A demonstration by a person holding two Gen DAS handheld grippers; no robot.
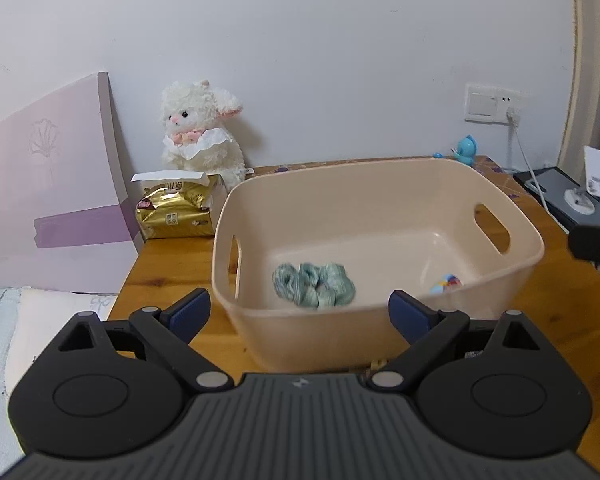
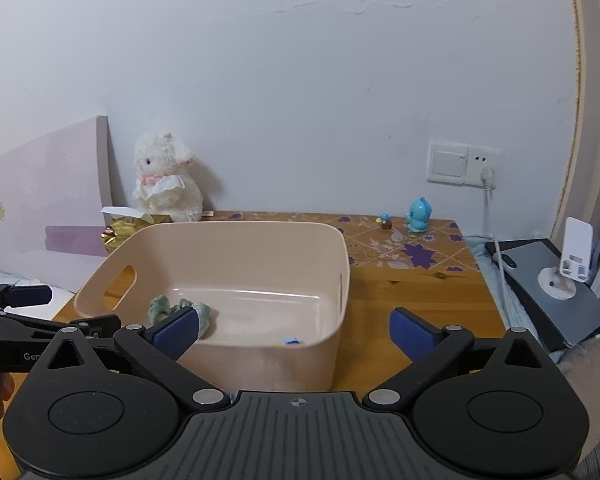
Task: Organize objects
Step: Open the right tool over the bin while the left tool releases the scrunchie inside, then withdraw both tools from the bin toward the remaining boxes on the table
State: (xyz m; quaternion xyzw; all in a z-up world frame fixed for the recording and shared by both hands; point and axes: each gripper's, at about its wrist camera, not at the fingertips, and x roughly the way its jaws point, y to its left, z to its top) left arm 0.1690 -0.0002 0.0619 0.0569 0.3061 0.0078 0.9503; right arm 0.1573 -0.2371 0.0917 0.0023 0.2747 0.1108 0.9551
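Observation:
A beige plastic bin (image 1: 380,200) (image 2: 236,248) stands on the wooden table. Inside lie a teal scrunchie (image 1: 314,284) (image 2: 168,306) and a small colourful item (image 1: 446,283) (image 2: 290,341). My left gripper (image 1: 300,314) is open and empty, just in front of the bin's near wall. My right gripper (image 2: 294,330) is open and empty, at the bin's near right corner. The left gripper shows at the left edge of the right wrist view (image 2: 24,304). A blue toy figure (image 1: 466,150) (image 2: 418,216) and a tiny mushroom figure (image 2: 386,222) stand at the back of the table.
A white plush lamb (image 1: 202,132) (image 2: 166,178) sits against the wall behind a gold packet (image 1: 174,212) (image 2: 124,230). A pink board (image 1: 52,184) leans at the left. A grey device with a white stand (image 2: 556,280) lies to the right, with a cable (image 2: 496,248) from the wall socket.

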